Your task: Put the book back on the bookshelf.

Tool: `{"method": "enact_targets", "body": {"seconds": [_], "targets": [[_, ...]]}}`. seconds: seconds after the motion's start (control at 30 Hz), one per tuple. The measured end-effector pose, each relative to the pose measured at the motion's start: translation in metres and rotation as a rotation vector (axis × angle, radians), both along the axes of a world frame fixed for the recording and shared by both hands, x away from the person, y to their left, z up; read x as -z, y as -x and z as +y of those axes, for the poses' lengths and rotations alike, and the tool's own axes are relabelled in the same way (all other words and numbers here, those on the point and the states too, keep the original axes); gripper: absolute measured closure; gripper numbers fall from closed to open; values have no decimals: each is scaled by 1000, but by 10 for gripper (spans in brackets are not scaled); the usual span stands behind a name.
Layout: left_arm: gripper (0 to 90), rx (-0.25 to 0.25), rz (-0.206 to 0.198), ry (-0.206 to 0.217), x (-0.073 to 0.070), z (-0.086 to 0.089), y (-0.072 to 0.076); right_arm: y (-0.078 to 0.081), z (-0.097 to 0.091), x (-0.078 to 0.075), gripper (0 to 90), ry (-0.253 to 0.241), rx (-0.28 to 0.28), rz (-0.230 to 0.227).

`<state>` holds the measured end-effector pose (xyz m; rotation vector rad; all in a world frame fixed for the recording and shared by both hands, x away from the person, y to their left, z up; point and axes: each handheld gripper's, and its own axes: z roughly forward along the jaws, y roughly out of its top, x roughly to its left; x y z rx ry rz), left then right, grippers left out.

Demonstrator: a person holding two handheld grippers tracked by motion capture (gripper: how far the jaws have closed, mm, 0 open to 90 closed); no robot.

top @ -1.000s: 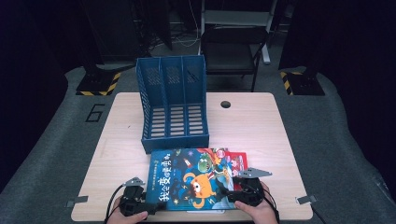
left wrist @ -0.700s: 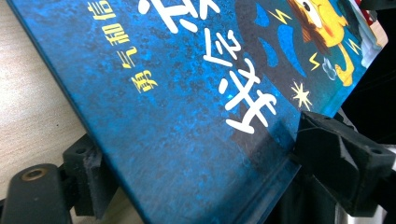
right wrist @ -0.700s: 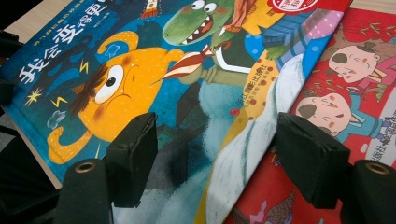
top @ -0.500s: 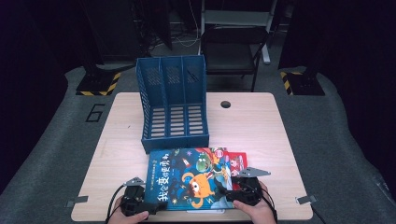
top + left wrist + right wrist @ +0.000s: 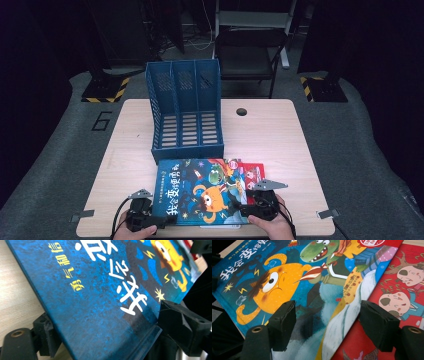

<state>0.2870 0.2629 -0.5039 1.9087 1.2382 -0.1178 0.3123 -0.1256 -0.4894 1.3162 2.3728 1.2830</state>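
A blue picture book [image 5: 200,190] with an orange monster on its cover lies near the table's front edge, partly covering a red book [image 5: 252,172]. My left gripper [image 5: 162,220] is at the blue book's near-left corner. In the left gripper view that corner [image 5: 100,290] sits between the jaws of the left gripper [image 5: 105,335], one jaw beneath the cover and the other against the near edge, shut on it. My right gripper [image 5: 247,202] stands open. Its jaws straddle the blue book's right edge [image 5: 274,285], one over the blue cover and one over the red book [image 5: 402,290], around the gripper's midpoint [image 5: 327,320].
A blue file holder [image 5: 187,115] with three upright compartments stands just behind the books, left of centre on the wooden table [image 5: 270,135]. A dark chair [image 5: 250,50] stands beyond the table's far edge. A round cable hole [image 5: 242,111] is in the tabletop.
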Motion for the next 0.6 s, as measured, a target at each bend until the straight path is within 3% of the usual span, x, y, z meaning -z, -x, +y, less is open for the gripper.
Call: {"method": "enact_targets", "body": {"seconds": [0.17,0.33,0.6], "targets": [[204,-34,-32,28,-9,9,4,1,2,0,294,-3,-23,4],[232,-48,-59,26,-15,15,5,1,7,0,288,-3,-39,6],[277,-58,-64,51,-25,18,4,1,9,0,260,-6,-54,12]]}}
